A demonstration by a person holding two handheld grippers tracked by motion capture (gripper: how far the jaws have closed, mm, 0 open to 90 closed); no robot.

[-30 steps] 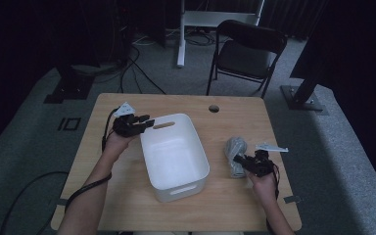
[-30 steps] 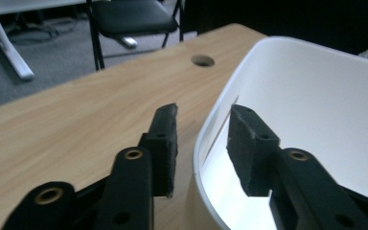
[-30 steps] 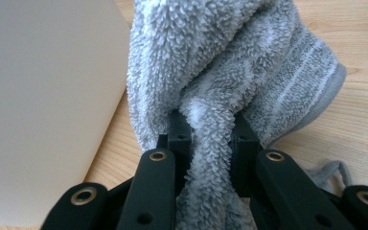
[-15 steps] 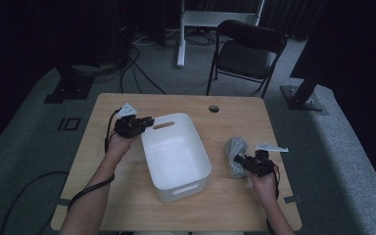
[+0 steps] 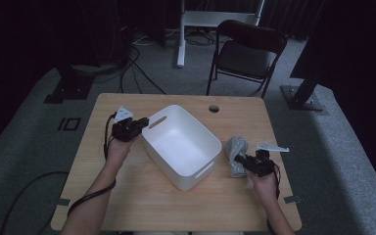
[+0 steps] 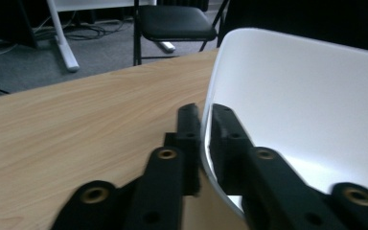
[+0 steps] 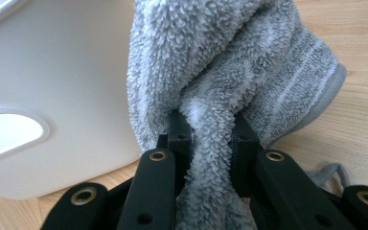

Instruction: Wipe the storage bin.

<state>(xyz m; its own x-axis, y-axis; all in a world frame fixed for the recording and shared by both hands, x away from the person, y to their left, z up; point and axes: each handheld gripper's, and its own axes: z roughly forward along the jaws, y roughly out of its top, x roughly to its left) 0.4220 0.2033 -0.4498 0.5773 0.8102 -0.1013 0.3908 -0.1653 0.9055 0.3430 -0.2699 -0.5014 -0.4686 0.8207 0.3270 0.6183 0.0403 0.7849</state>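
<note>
The pale wooden worktop (image 5: 127,196) carries a white tub (image 5: 182,145) standing askew near its middle — its rim pinched by the left claw (image 5: 144,121), one jaw inside and one outside. A grey towel (image 5: 235,152) lies bunched just beyond the right claw (image 5: 238,158), which grips a fold — close beside the tub's handle end.

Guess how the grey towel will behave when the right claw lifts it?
Probably floppy: the grey towel already folds and bunches around the right claw. Likely light for its bulk, being fluffy pile. Slipping seems unlikely, since the jaws pinch a thick fold, though loose ends may drag along the table.
</note>
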